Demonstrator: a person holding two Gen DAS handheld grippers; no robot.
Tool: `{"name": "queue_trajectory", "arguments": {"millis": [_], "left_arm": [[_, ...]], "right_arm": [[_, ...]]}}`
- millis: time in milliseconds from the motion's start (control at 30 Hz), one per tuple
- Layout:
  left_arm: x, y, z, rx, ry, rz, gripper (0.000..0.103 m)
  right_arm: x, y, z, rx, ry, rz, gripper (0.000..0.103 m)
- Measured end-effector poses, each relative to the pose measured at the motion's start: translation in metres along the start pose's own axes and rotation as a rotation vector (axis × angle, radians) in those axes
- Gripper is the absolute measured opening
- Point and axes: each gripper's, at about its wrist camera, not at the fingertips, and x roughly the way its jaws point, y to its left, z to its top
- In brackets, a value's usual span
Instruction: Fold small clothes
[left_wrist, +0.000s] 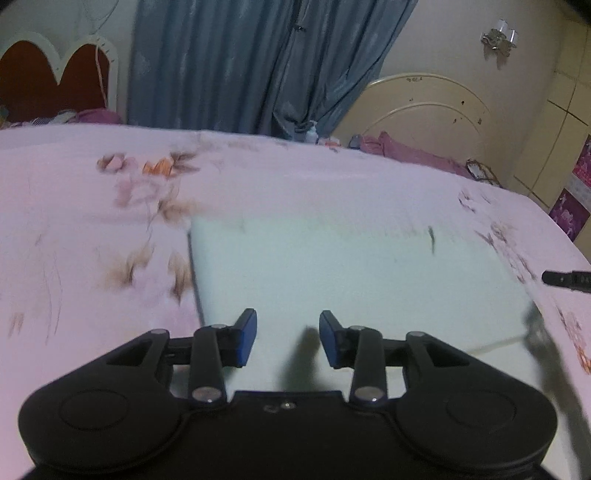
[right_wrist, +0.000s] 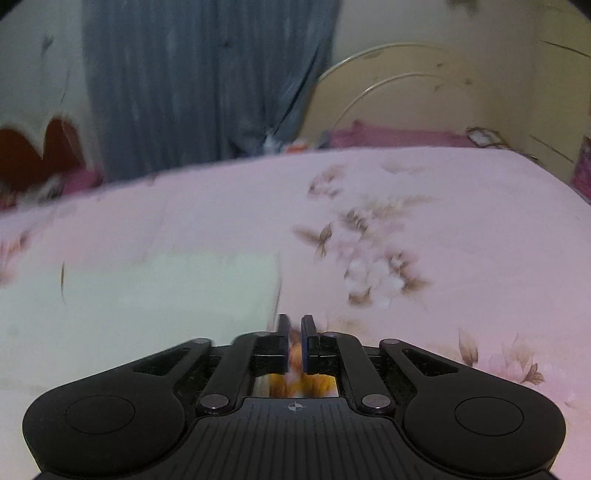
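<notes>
A pale white garment (left_wrist: 351, 280) is seen lying flat on the pink flowered bedsheet (left_wrist: 74, 229), and all places here are given from this garment; the left gripper (left_wrist: 288, 339) is held over its near part, with the blue pads (left_wrist: 248, 338) wide apart and nothing between them; at the garment's right edge, a black tip of the right gripper (left_wrist: 565, 281) is seen in the left wrist view, above the sheet; in the right wrist view the same garment (right_wrist: 155, 306) is found on the left side, and the right gripper (right_wrist: 294, 341) is placed just beside its right edge, over the sheet (right_wrist: 461, 229); its jaws are almost together, with only a narrow gap, and something blurred and orange is seen in this gap, but it cannot be told what it is or if it is clamped; behind the garment, past the far edge of the bed, a blue curtain (left_wrist: 236, 66) is hung, a cream headboard (left_wrist: 424, 110) is seen to the right of it, and a red and white headboard (left_wrist: 55, 74) to the left.
</notes>
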Motion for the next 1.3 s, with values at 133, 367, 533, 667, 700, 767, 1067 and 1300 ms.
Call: {"name": "queue_trajectory", "arguments": {"millis": [133,367,533,667,700,767,1067,1300], "left_arm": [[0.036,0.003,0.026,0.040,0.001,0.015,0.040],[0.064,0.050,0.044,0.067,0.009,0.031,0.041],[0.029,0.035,0.036,0.008,-0.059,-0.007,0.043],[0.024,0.004,0.022,0.000,-0.072,-0.031,0.043],[0.024,-0.002,0.018,0.001,-0.073,-0.011,0.043],[0.023,-0.005,0.010,-0.010,-0.078,0.045,0.043],[0.018,0.008,-0.012,0.054,-0.058,0.108,0.045],[-0.003,-0.009,-0.008,0.064,-0.085,0.091,0.043]], "right_arm": [[0.024,0.036,-0.001,-0.054,0.051,0.173,0.004],[0.048,0.027,-0.017,-0.034,0.109,0.095,0.004],[0.034,0.048,-0.005,-0.032,0.056,0.098,0.005],[0.045,0.106,0.002,-0.065,0.069,0.225,0.005],[0.048,0.121,0.002,-0.089,0.079,0.255,0.005],[0.053,0.152,-0.005,-0.163,0.094,0.299,0.005],[0.061,0.116,-0.015,-0.182,0.094,0.159,0.005],[0.040,0.054,-0.005,-0.101,0.099,0.077,0.005]]}}
